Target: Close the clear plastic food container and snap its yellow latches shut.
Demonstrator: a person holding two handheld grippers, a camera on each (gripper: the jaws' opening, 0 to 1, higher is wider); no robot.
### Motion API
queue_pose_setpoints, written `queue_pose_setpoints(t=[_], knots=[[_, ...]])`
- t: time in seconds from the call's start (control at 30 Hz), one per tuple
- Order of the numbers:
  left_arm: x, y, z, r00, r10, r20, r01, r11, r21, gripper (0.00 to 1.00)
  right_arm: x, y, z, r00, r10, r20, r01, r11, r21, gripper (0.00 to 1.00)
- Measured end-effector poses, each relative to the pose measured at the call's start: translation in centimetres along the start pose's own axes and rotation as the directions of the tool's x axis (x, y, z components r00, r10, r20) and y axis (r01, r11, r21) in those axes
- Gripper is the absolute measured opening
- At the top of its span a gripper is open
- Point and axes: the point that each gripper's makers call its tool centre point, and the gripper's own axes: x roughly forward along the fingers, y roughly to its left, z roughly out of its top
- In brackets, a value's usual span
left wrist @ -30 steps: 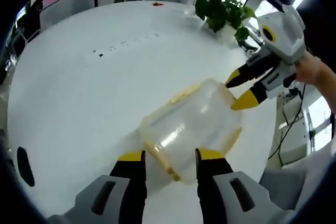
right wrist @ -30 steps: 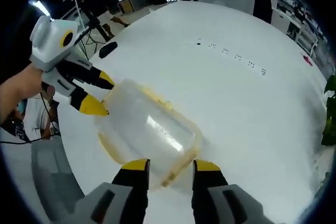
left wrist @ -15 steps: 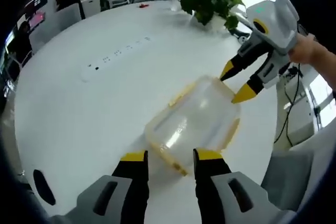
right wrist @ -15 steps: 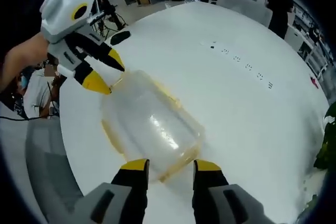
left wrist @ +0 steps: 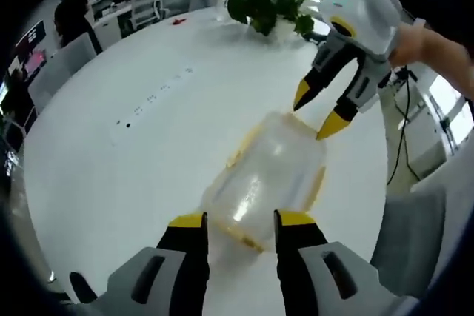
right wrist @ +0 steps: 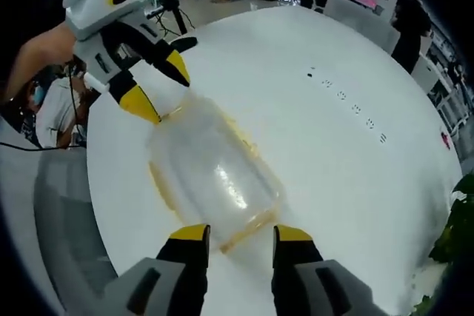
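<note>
Round white table [left wrist: 111, 94] carried the clear plastic food container [left wrist: 266, 179] near its edge, lid seated, yellow latches [left wrist: 244, 146] along the sides. Left gripper [left wrist: 238, 221] and right gripper [right wrist: 235, 233] hovered at opposite ends, both spread, holding nothing. Container probably light, stiff, slippery; better to press the latch tabs than the smooth walls

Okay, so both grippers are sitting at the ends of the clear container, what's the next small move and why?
Probably lower the left gripper onto the yellow latch at its end and press. The clear container lies on the white table with both grippers open at opposite ends, the right gripper likewise; neither looks in contact yet.
</note>
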Motion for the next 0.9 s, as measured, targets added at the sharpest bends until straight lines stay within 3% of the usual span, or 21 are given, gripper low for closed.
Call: queue_pose_setpoints(t=[0.4,0.53,0.9], knots=[[0.1,-0.9,0.5,1.000,-0.020,-0.010,0.021,0.990,0.141,0.32,-0.3,0.6,1.0,1.000,0.022,-0.002,-0.022,0.994,-0.111,0.34],[0.2,-1.0,0.7,0.999,-0.034,0.000,0.034,0.990,0.140,0.33,-0.2,0.7,1.1,1.000,0.024,-0.006,-0.025,0.990,-0.139,0.34],[0.6,-1.8,0.7,0.998,-0.067,-0.007,0.067,0.970,0.234,0.33,-0.1,1.4,1.4,0.999,0.051,-0.005,-0.051,0.975,-0.215,0.33]])
